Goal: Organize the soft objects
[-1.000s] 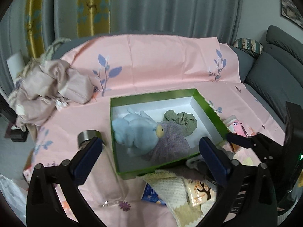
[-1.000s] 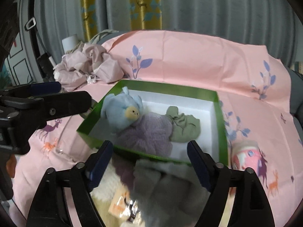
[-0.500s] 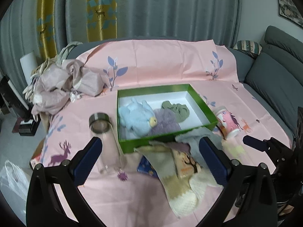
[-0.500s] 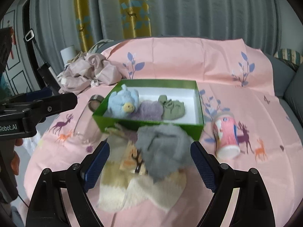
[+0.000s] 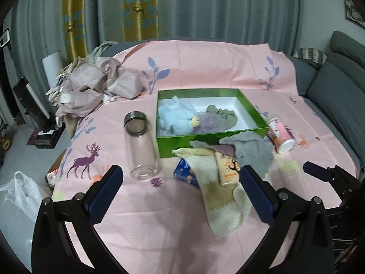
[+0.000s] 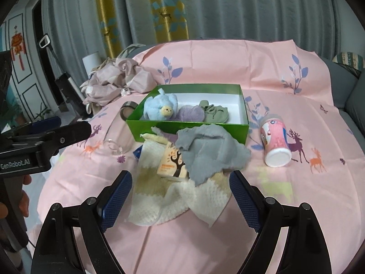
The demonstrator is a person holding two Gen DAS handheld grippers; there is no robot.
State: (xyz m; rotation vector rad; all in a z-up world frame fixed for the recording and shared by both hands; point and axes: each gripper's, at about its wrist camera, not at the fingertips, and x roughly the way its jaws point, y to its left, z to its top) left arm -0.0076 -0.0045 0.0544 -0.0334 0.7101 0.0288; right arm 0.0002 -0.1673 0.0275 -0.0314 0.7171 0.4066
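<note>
green box (image 6: 189,130): blue plush (image 6: 159,109), purple cloth, olive cloth inside | grey cloth (image 6: 209,153), cream knit: heaped in front

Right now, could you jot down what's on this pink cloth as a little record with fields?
Box: open green cardboard box, white inside
In box: light blue plush toy, purple fuzzy cloth, olive green cloth
In front of box: grey cloth over cream knitted cloth and small orange carton
Lying nearby: clear glass jar, pink cup
Left claw: open, empty
Right claw: open, empty
</note>
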